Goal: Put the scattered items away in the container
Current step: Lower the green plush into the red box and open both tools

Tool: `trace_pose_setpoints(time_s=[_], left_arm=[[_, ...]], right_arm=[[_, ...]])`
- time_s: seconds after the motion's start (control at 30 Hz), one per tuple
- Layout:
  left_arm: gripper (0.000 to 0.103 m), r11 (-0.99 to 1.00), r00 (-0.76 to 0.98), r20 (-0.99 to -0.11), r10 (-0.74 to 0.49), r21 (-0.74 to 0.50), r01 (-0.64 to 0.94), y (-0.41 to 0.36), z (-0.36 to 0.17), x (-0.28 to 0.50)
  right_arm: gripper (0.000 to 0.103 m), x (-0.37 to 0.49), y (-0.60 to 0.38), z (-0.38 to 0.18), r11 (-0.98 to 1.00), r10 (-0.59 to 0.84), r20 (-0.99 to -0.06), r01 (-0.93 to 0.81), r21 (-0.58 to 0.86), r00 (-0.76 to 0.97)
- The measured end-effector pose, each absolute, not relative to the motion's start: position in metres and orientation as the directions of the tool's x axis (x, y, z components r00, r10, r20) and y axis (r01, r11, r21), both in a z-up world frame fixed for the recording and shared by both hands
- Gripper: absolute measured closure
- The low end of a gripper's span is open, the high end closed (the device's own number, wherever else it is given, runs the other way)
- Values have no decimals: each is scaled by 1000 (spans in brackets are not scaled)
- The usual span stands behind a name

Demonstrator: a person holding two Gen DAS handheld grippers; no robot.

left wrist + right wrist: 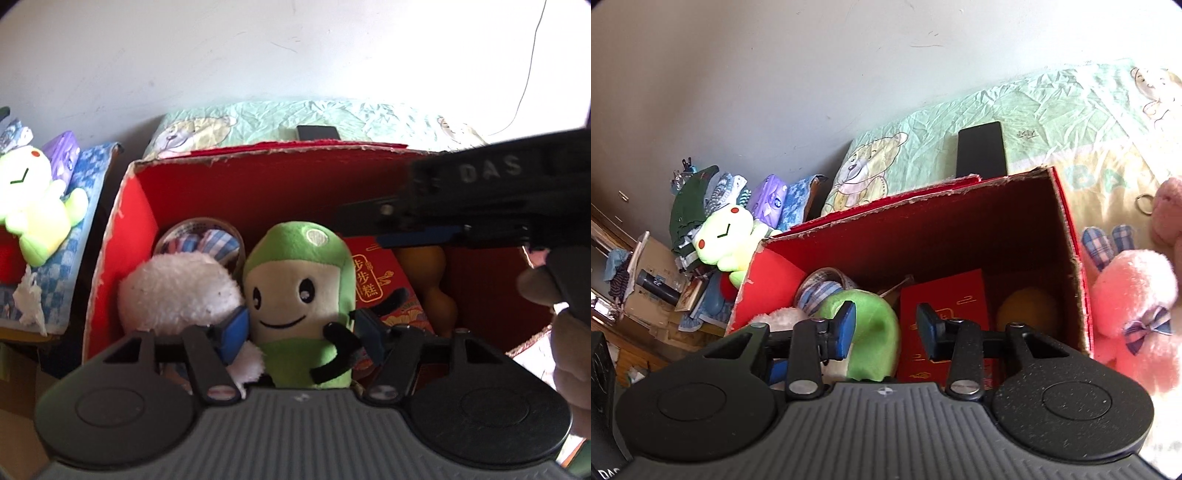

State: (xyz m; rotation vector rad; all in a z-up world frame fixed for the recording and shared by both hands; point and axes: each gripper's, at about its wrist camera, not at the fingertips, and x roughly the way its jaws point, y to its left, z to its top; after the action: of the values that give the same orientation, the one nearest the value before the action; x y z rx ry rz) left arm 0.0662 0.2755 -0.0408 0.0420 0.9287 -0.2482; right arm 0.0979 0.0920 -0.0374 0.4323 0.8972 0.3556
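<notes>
Left claw [301, 325] sits closest to its camera, blue pads pressed against both sides of the green plush [299, 295], gripping it upright inside the red box [110, 236]. Beside it in the box lie a white fluffy toy [177, 291], a red packet [373, 273] and a yellow gourd-shaped item [432, 280]. Right claw [886, 328] hovers over the box with its fingers spread and nothing between them. On the bed [1034, 110], just outside the box wall, rests a pink plush [1134, 314].
</notes>
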Motion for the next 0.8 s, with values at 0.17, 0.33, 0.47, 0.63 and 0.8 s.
trace_pose_setpoints(time_s=[0.17, 0.33, 0.47, 0.63, 0.8], left_arm=[[38, 978, 563, -812, -156, -46, 204, 271, -38, 69], [37, 982, 559, -818, -138, -39, 186, 270, -35, 66], [37, 983, 553, -823, -129, -33, 179, 270, -37, 69], [38, 984, 565, -817, -118, -22, 175, 267, -29, 64], [38, 985, 580, -806, -121, -27, 169, 265, -20, 60]], right_arm=[[62, 91, 86, -38, 880, 427, -687, -93, 467, 588], [62, 83, 84, -39, 886, 413, -692, -84, 456, 593], [62, 76, 86, -36, 893, 400, -691, -88, 441, 602], [62, 71, 87, -30, 900, 387, -687, -91, 425, 615], [62, 66, 86, -28, 908, 373, -691, -90, 409, 620]])
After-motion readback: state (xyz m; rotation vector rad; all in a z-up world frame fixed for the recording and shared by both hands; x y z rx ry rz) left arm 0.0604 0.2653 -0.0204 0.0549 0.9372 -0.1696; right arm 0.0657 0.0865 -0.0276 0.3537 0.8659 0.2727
